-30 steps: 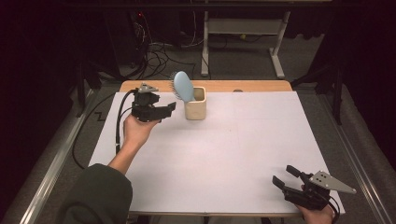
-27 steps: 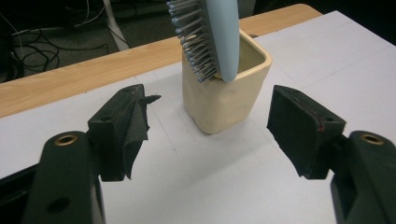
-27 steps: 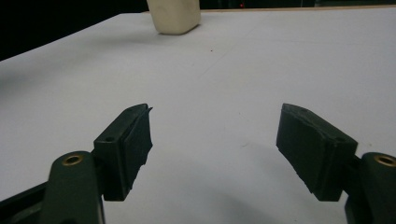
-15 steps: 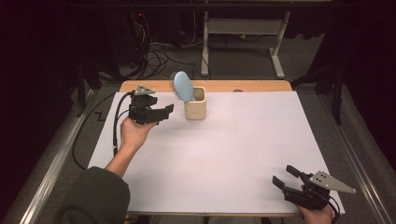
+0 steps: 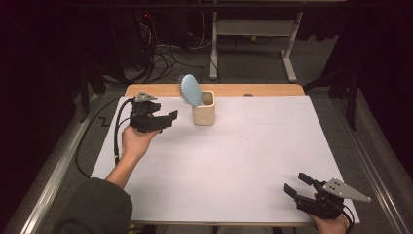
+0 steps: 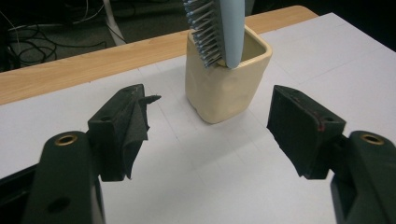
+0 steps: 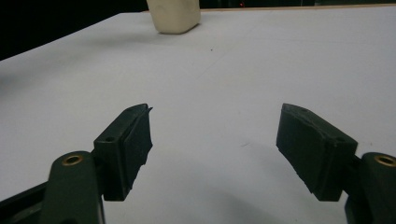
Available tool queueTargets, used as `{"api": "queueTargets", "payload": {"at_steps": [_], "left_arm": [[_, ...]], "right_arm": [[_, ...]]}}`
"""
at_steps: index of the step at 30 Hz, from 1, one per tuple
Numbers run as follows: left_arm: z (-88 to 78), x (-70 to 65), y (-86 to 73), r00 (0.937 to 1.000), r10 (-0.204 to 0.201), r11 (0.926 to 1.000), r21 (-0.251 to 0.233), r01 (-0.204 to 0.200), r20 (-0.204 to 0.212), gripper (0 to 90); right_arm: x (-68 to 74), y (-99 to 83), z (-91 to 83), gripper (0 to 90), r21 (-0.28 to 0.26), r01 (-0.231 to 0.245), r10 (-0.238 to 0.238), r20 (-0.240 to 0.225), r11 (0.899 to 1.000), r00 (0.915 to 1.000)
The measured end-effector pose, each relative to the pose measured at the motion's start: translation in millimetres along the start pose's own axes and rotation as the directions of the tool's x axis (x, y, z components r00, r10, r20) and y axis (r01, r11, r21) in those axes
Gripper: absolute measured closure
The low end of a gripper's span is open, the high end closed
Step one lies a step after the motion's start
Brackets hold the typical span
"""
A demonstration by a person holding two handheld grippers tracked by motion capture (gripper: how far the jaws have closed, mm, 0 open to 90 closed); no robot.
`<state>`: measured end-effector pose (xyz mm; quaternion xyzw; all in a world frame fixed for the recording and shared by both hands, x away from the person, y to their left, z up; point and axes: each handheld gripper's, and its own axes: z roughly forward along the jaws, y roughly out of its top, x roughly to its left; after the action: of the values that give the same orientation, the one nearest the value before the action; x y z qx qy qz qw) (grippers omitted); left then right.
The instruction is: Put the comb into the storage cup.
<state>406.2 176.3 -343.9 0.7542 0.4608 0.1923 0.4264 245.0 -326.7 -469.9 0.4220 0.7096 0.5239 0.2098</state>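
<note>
- High view: the left gripper (image 5: 168,118) hovers at nine o'clock of the cream cup (image 5: 203,113), jaws spread and empty, apparently lined up to approach it. The blue hairbrush (image 5: 190,90) stands handle-down in the cup, its head leaning toward eleven o'clock against the rim, which props it. The right gripper (image 5: 298,184) rests at five o'clock on the white table (image 5: 234,161), well apart, seemingly parked.
- Left gripper view: cup (image 6: 226,81) and brush (image 6: 219,29) sit at twelve o'clock beyond the open jaws, untouched.
- Right gripper view: jaws spread over bare table; the cup (image 7: 173,15) is far off at eleven o'clock.
</note>
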Motion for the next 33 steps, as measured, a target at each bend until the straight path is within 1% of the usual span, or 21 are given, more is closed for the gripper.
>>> {"api": "queueTargets", "payload": {"at_steps": [14, 20, 30, 33], "left_arm": [[-5.8, 1.2, -6.5, 1.0, -0.002, 1.0, -0.003, 0.002, 0.004, 29.6], [-9.4, 0.3, -8.5, 0.9999, 0.013, 0.9999, -0.007, -0.013, -0.003, 29.6], [-14.0, 2.4, -12.9, 1.0, 0.005, 0.9999, -0.01, -0.004, 0.007, 29.6], [-14.5, 3.6, -13.8, 1.0, 0.002, 1.0, -0.007, -0.002, 0.005, 29.6]], "right_arm": [[0.0, 0.0, 0.1, 27.1, 0.002, -0.004, 0.004, 0.0, 1.0, 1.0], [0.0, -0.1, 0.3, 27.1, 0.003, -0.006, 0.006, -0.003, 1.0, 1.0], [-0.1, -0.2, 0.4, 27.1, 0.005, -0.007, 0.007, -0.002, 1.0, 1.0], [-0.1, -0.2, 0.4, 27.1, 0.007, -0.007, 0.007, -0.003, 1.0, 1.0]]}}
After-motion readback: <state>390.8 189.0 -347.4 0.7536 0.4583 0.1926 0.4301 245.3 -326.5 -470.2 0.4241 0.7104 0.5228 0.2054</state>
